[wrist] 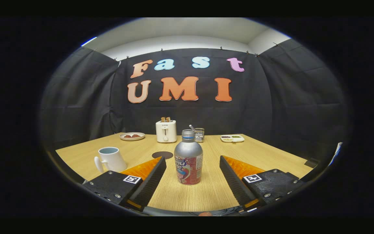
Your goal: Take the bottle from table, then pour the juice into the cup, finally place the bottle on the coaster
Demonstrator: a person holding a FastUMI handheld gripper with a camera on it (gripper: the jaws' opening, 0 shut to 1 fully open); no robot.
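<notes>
A silver bottle (188,161) with a red printed label and a screw neck stands upright on the wooden table (265,152). It sits between my two fingers, with a gap on each side. My gripper (193,159) is open around it and touches nothing. A white mug (111,159) with its handle toward me stands to the left, beside the left finger. A dark round coaster (162,154) lies flat just beyond the left fingertip, left of the bottle.
At the table's far edge stand a white toaster (166,131) with toast in it, a small plate (132,136) of food to its left, a metal holder (199,134) behind the bottle and a white tray (232,138) to the right.
</notes>
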